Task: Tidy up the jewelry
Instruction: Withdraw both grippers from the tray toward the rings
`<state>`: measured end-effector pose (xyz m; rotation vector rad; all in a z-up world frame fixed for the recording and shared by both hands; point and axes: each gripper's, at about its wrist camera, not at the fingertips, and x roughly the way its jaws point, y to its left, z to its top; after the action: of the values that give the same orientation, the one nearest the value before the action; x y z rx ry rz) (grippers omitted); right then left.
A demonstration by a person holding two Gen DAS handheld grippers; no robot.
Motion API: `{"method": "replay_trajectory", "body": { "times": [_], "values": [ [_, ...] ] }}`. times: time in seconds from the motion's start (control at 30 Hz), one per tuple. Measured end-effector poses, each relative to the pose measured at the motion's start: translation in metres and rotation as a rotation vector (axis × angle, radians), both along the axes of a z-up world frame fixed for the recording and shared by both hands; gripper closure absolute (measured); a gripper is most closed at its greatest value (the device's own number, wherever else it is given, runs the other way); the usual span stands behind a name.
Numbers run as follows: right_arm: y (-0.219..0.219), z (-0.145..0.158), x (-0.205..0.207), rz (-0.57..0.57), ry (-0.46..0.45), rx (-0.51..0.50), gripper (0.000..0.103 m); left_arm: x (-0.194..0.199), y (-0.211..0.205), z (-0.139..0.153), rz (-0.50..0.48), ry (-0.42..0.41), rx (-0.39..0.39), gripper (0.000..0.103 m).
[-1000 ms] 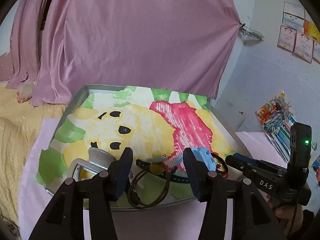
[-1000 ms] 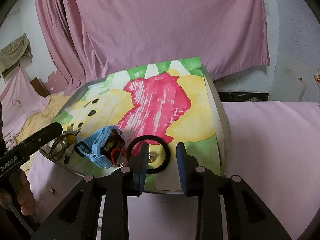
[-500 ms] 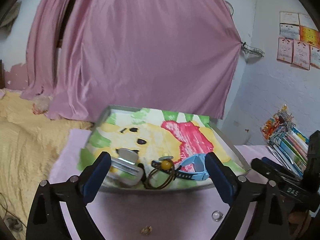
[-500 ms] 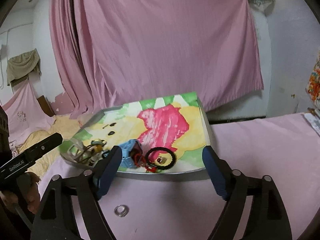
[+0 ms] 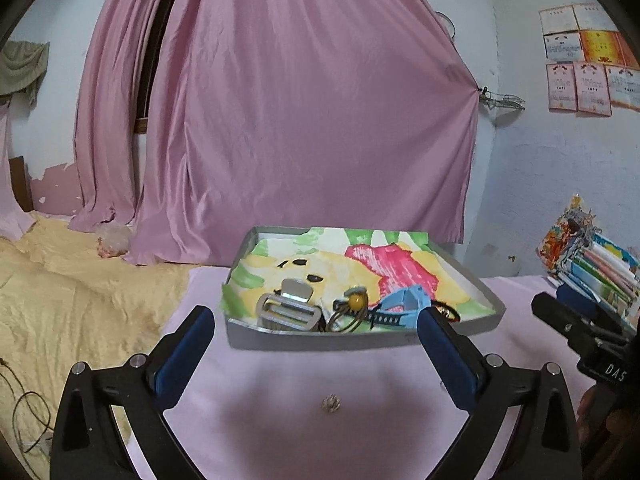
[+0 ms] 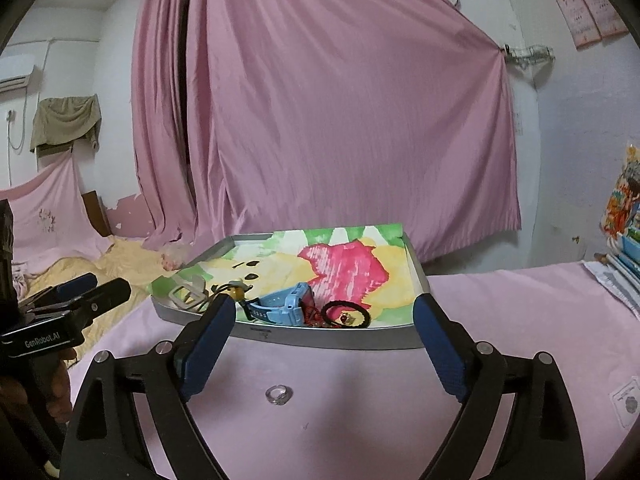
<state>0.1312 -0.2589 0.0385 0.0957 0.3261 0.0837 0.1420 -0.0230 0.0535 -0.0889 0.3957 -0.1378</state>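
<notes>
Pink cloth still carries a loose ring (image 6: 279,395) and small stud (image 5: 331,402) before the tray's (image 5: 360,340) near edge; left gripper (image 5: 316,354) and right gripper (image 6: 322,344), both spread wide and empty, must descend and pinch one.

Left gripper (image 5: 316,322) with jaws spread wide and empty, right gripper (image 6: 325,312) likewise wide apart and empty, both level, side by side, pointing forward

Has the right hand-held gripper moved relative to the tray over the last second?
Yes. The right hand-held gripper has pulled back from the tray, and its jaws have opened wide.
</notes>
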Motion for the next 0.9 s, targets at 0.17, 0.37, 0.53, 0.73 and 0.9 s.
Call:
{"method": "replay_trajectory", "body": {
  "times": [0.17, 0.37, 0.53, 0.73, 0.9],
  "values": [
    [0.007, -0.002, -0.014, 0.012, -0.011, -0.035, 0.010, -0.012, 0.005, -0.008, 0.011, 0.019, 0.014, 0.001],
    [0.010, -0.009, -0.018, 0.025, 0.026, -0.036, 0.008, -0.019, 0.010, -0.023, 0.022, 0.072, 0.044, 0.001],
    [0.011, -0.017, -0.016, 0.026, 0.068, -0.036, 0.004, -0.019, 0.013, -0.030, 0.025, 0.107, 0.064, 0.001],
    [0.012, -0.024, -0.008, 0.026, 0.123, -0.059, 0.004, -0.013, 0.011, -0.035, -0.008, 0.163, 0.088, 0.001],
    [0.014, -0.025, -0.004, 0.038, 0.144, -0.073, 0.004, -0.008, 0.005, -0.042, -0.016, 0.203, 0.133, 0.001]
  ]
}}
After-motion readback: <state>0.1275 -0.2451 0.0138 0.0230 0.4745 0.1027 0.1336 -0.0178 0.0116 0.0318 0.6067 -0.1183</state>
